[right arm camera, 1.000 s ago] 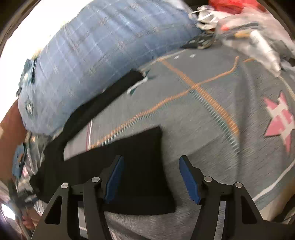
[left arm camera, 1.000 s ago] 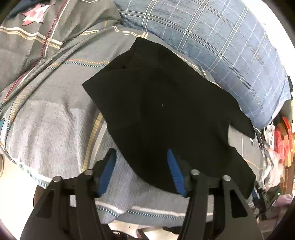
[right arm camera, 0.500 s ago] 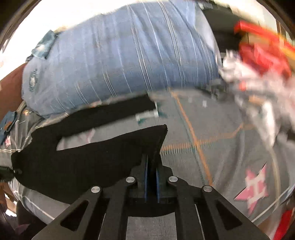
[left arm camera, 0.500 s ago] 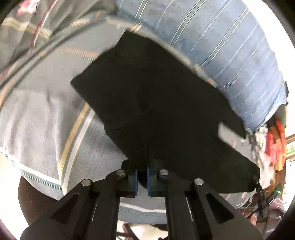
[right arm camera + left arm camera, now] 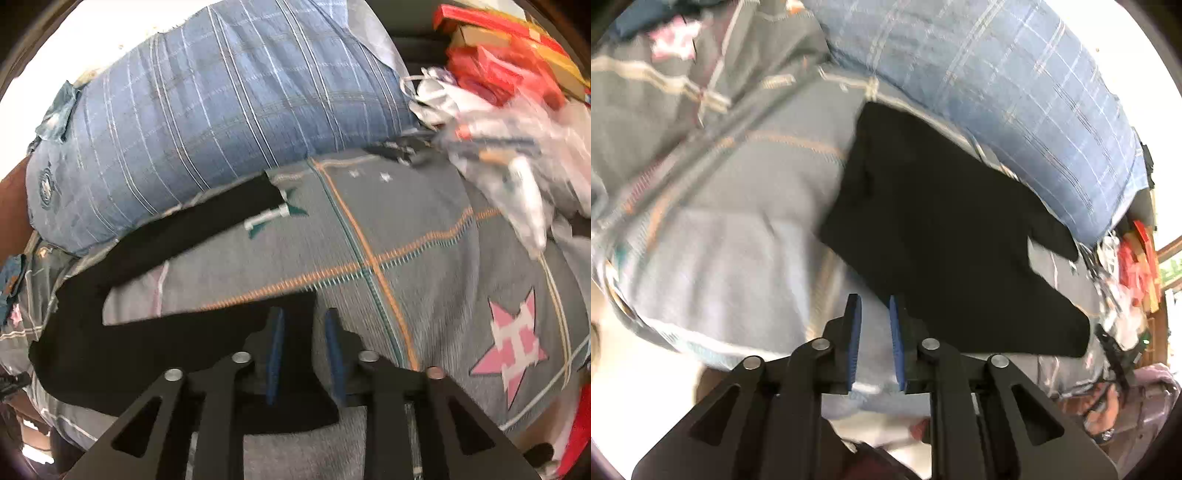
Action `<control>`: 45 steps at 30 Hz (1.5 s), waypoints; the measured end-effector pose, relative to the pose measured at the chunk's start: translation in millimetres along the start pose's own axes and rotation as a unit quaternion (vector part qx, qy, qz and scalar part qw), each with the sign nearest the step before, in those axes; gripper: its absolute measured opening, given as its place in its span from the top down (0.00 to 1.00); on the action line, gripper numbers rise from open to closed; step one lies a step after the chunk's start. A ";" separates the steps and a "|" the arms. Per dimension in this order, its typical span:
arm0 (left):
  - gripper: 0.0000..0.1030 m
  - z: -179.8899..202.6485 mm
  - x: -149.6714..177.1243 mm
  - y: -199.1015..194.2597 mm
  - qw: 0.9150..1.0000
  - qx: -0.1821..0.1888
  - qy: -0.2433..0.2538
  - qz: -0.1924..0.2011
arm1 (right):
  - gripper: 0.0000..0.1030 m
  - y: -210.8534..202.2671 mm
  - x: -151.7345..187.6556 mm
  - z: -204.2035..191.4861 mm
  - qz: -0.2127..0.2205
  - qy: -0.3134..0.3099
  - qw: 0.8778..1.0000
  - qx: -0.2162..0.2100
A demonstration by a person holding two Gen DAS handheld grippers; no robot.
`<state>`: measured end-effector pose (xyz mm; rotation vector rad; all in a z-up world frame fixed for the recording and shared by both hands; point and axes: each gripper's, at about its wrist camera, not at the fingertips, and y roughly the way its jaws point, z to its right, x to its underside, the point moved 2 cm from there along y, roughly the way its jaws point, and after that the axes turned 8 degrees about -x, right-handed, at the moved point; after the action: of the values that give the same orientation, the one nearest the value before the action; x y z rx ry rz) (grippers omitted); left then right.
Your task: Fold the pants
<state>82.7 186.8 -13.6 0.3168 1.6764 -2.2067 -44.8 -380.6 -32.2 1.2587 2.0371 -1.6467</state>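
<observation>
The black pants lie flat on the grey patterned bedspread, with the two legs spread apart in the right wrist view. My left gripper is slightly open and empty, its blue pads just left of the near edge of the pants. My right gripper is slightly open over the end of the nearer leg, with black cloth lying between and under its blue pads. The other leg runs along the blue pillow.
A big blue plaid pillow lies along the far side of the pants. Red boxes and clear plastic bags are piled at the right end of the bed. The bed edge is close below my left gripper.
Half a second ago both grippers were shut on the pants. Now both have opened a little and let go. The cloth has settled on the bed, shifted right in the left view.
</observation>
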 end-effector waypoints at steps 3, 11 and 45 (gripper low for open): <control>0.52 -2.4 -27.1 4.0 1.000 -0.028 -0.004 0.004 | 0.71 9.0 -21.4 -7.5 0.001 0.005 1.000 -0.029; 0.42 36.2 -123.8 55.2 0.998 -0.036 0.027 -0.050 | 0.55 69.8 -97.0 -28.6 -0.028 0.011 0.996 -0.086; 0.87 86.1 -175.7 77.6 0.994 -0.093 0.063 0.010 | 0.93 152.9 -143.1 -62.5 -0.035 -0.129 0.991 0.028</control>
<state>277.5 110.3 8.7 0.4303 1.9200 -2.0353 173.2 -392.7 -22.7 0.9438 1.9100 -1.8026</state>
